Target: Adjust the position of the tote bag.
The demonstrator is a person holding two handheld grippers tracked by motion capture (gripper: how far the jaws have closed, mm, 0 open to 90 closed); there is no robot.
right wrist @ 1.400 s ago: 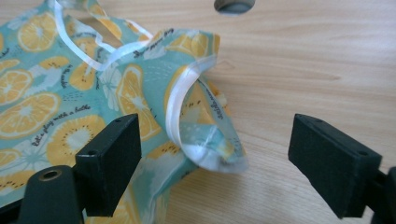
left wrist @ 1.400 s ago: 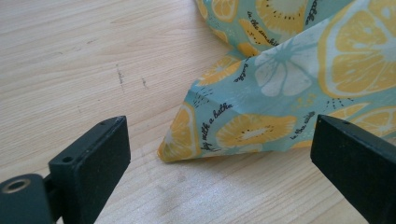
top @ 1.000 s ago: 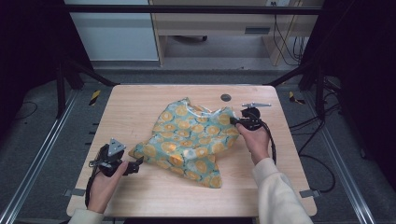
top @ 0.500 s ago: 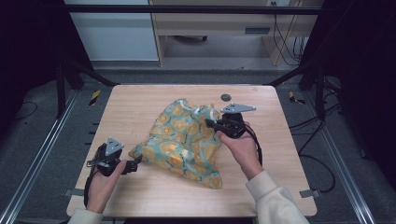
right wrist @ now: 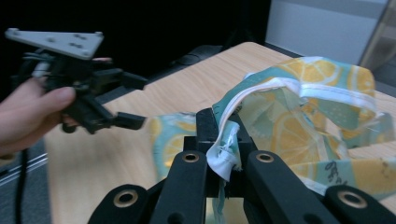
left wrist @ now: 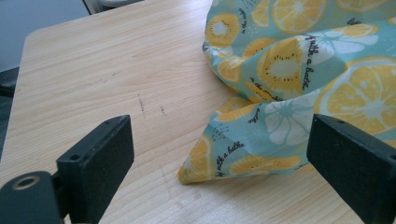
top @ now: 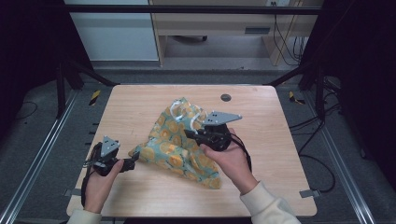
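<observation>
One lemon-print cloth (top: 180,144) lies crumpled mid-table. Two grippers: the right gripper (top: 190,134) at the cloth's 3 o'clock pinches its white hem (right wrist: 224,156), a detail the right gripper view reveals. The left gripper (top: 135,157), jaws wide, sits at 8 o'clock with the cloth's corner (left wrist: 205,163) between them, untouched.

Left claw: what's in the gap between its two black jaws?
In the left gripper view, a corner of the lemon-print cloth lies on the table between the open left claw's jaws.
</observation>
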